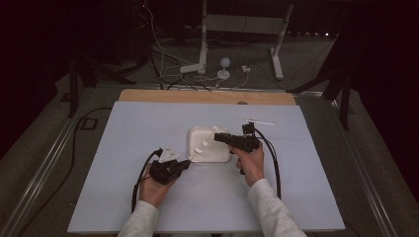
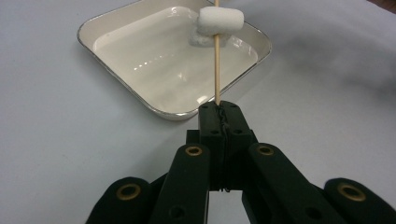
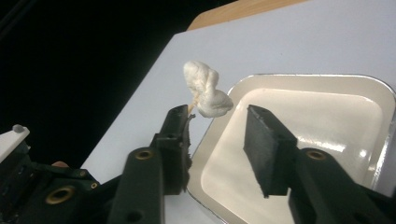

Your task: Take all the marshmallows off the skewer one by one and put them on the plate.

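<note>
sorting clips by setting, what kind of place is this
Probably a recording lab or studio, not a kitchen: a pale blue sheet-covered table on a bare floor, dark curtains behind, loose white cables and a white metal stand frame beyond it.

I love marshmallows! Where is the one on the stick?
In the left gripper view, the marshmallow sits high on the wooden stick, above the far corner of the white tray. The left gripper clamps the stick's lower end.
</note>
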A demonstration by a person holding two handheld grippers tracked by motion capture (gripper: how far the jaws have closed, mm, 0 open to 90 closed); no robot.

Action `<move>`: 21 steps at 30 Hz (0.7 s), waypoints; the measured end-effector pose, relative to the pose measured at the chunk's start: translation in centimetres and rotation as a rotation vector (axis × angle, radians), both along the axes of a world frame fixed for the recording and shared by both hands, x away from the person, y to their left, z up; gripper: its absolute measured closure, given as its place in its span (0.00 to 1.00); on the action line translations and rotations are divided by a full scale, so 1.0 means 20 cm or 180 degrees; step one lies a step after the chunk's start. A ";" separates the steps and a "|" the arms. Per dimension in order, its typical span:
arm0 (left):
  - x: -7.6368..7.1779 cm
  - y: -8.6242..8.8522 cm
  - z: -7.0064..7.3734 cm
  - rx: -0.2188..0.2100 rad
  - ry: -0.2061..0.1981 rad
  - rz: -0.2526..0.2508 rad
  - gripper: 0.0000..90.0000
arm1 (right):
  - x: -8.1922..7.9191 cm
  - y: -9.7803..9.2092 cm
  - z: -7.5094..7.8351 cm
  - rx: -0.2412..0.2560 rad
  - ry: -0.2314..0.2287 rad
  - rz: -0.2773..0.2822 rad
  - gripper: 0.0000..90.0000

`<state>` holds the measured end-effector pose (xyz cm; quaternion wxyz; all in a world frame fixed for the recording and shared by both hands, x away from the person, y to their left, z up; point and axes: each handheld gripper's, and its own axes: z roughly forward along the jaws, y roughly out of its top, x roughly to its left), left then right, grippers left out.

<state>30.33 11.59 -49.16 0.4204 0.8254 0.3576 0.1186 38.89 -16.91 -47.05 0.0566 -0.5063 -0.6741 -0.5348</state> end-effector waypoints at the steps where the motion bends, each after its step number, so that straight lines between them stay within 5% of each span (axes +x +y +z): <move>1: 0.00 0.00 0.00 0.0006 0.0007 -0.0012 1.00 | 0.00 -0.01 0.01 -0.0016 -0.0016 -0.0063 0.62; 10: -0.02 0.00 -0.01 0.0030 0.0085 -0.0076 1.00 | 0.03 -0.06 0.01 -0.0104 -0.0019 -0.0260 0.68; 15: -0.02 0.00 -0.01 -0.0084 0.0095 -0.0024 1.00 | 0.00 -0.04 0.01 0.0007 -0.0042 -0.0027 0.56; 21: -0.02 -0.01 0.00 -0.0186 0.0059 0.0011 1.00 | -0.06 0.07 0.02 0.0008 -0.0083 0.0301 0.55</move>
